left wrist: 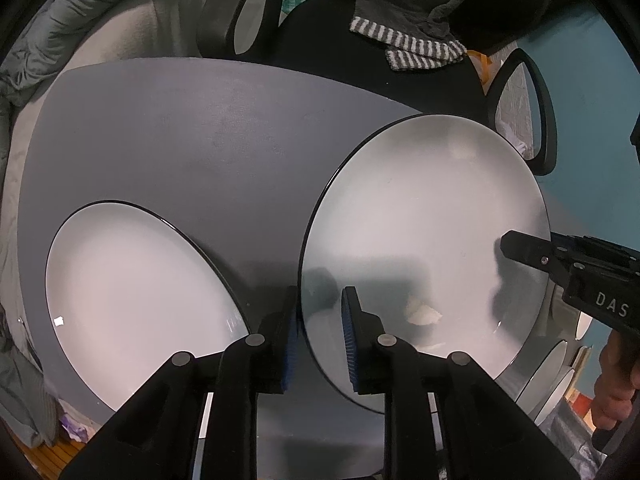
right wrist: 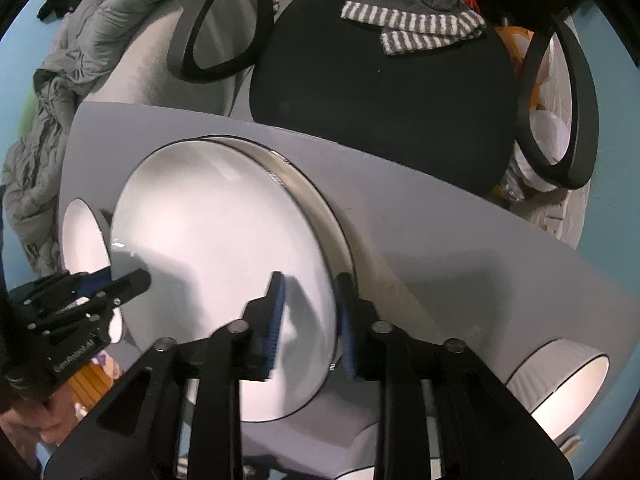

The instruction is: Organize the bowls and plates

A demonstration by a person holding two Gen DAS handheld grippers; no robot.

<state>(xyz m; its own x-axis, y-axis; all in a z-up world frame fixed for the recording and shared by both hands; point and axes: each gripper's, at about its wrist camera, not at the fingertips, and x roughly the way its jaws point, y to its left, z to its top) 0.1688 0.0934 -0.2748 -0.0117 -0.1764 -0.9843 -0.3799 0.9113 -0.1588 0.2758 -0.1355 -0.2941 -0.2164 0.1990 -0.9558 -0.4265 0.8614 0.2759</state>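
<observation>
1. Left claw (left wrist: 320,292) first: it points down at the table (left wrist: 180,140) with its two blue pads on either side of the near-left rim of the big white plate (left wrist: 424,240). The jaws are a bit spread. The rim is between them, but I can see a gap, so it's not being pinched.
2. Right claw (right wrist: 309,280) is about the same. It straddles the opposite rim of that plate, one pad over the plate face and one outside the edge. This part is a bit blurry, but the pads look slightly apart and not clamped on.
3. Each claw shows up in the other camera, one at each side of the plate, with a bit of a hand behind each.
4. That big plate lies flat on a second plate (right wrist: 320,200), whose dark-edged rim peeks out along the far side in the right wrist view. The pair sits roughly mid-table.
5. Another white plate (left wrist: 140,300) lies flat on the table just beside the stack on the left, not touching it.
6. A white bowl (right wrist: 568,384) with a dark rim stands at the table's near-right corner, well apart from the stack.
7. Behind the table is a black chair (right wrist: 380,92) with a grey striped towel (right wrist: 416,28) draped on it.
</observation>
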